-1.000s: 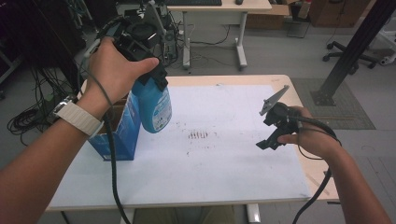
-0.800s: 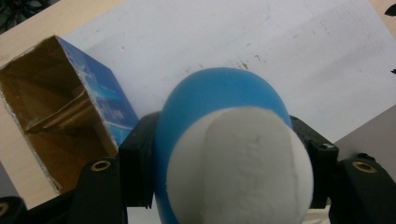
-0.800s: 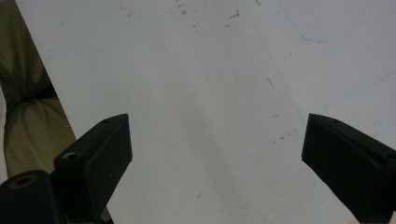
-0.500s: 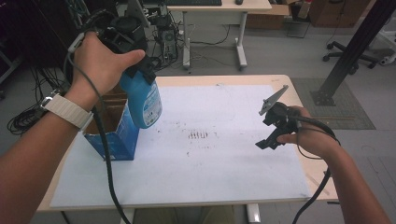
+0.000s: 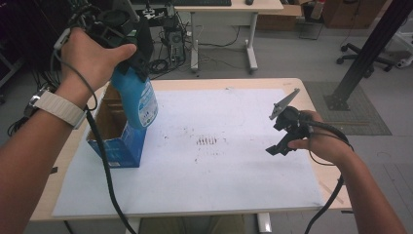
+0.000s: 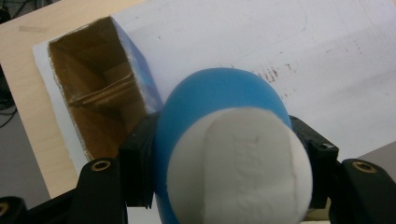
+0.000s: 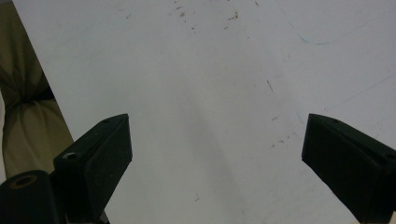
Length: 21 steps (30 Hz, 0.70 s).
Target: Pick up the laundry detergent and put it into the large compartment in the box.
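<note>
Clamped in the left gripper [image 6: 224,186] is a blue bottle [image 5: 139,100] with a white cap [image 6: 238,168]; the black jaws are pressed against its sides just below the cap, as seen in the left gripper view. In the high view the bottle is held in the air, tilted, with its lower end just above the open top of a blue cardboard box [image 5: 119,141]. The box stands upright on a white sheet [image 5: 219,170], and its brown inside and a cardboard divider are seen in the left gripper view. The left hand [image 5: 95,58] is wrapped around the gripper body above the box, and a pale watch strap [image 5: 61,107] is worn on that wrist.

Well to the right of the box, the right gripper [image 5: 280,131] is held by the right hand [image 5: 319,141] just above the sheet; its jaws are spread wide and nothing is between them. The sheet is marked by a patch of dark specks [image 5: 207,141] between the box and the right gripper, and it lies on a wooden table [image 5: 321,175].
</note>
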Available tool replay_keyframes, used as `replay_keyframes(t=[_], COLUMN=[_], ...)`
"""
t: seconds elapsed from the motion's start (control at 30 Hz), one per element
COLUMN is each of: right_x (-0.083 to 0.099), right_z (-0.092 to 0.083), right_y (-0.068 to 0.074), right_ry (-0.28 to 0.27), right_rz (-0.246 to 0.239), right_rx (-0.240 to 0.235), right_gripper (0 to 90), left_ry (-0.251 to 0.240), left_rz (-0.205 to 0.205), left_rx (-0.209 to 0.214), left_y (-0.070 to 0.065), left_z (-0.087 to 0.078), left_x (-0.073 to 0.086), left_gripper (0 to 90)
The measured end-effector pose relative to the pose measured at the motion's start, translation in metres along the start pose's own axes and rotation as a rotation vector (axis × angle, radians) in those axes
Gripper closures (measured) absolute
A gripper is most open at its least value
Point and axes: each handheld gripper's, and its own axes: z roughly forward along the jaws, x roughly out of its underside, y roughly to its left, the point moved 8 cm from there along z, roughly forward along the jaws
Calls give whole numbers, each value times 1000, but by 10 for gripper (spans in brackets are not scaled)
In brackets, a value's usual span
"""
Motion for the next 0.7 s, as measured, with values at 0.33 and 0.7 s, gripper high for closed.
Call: replay_keyframes(t=[0.33, 0.7], right_x=[0, 1], right_z=[1, 0], right_y=[1, 0], right_ry=[-2, -5], right_rz=[-3, -1], right_rx=[-4, -1], right_gripper=[88, 88], left_ry=[1, -11], left_rz=[-71, -144], left_rx=[-17, -42], left_y=[22, 47], left_z=[-7, -14], left_x=[1, 3], left_gripper=[373, 373])
